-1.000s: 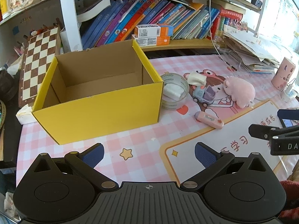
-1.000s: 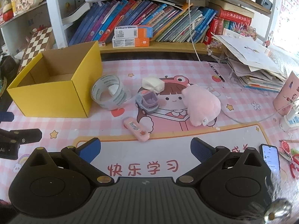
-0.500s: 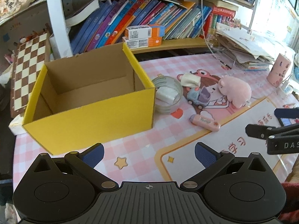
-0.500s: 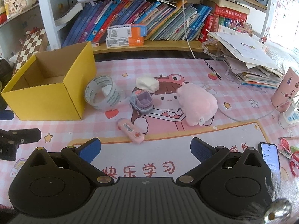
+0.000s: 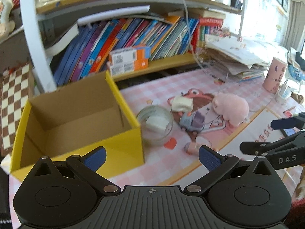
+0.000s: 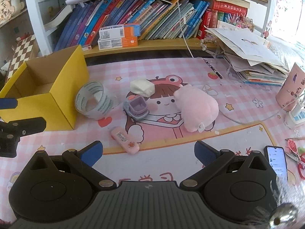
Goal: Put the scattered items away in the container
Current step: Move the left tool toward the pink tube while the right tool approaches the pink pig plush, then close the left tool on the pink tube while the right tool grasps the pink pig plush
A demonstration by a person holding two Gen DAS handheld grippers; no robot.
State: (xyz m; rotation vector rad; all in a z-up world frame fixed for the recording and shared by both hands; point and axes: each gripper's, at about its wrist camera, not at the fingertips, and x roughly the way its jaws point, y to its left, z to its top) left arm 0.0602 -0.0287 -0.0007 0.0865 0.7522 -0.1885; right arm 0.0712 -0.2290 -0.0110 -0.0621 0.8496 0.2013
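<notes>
An open yellow cardboard box (image 5: 122, 143) (image 6: 63, 105) stands empty at the left of the pink desk mat. To its right lie a roll of clear tape (image 6: 94, 100) (image 5: 155, 126), a white eraser-like block (image 6: 142, 87) (image 5: 181, 104), a small purple toy car (image 6: 136, 107) (image 5: 192, 122), a pink plush pig (image 6: 196, 106) (image 5: 231, 109) and a flat pink case (image 6: 124, 140) (image 5: 191, 147). My left gripper (image 5: 151, 157) is open, held above the box's front corner. My right gripper (image 6: 147, 150) is open just short of the pink case.
A shelf of books (image 6: 144, 19) and two orange-white cartons (image 6: 119, 35) runs along the back. A paper stack (image 6: 251, 63), a pink cup (image 6: 291, 89), a phone (image 6: 276, 162) and a cable (image 6: 247, 121) are at the right; a chessboard (image 5: 11, 103) is left.
The left gripper has risen and swung left and up, so the box now sits lower and closer. The right gripper has edged forward towards the pink case. Both stay open.
</notes>
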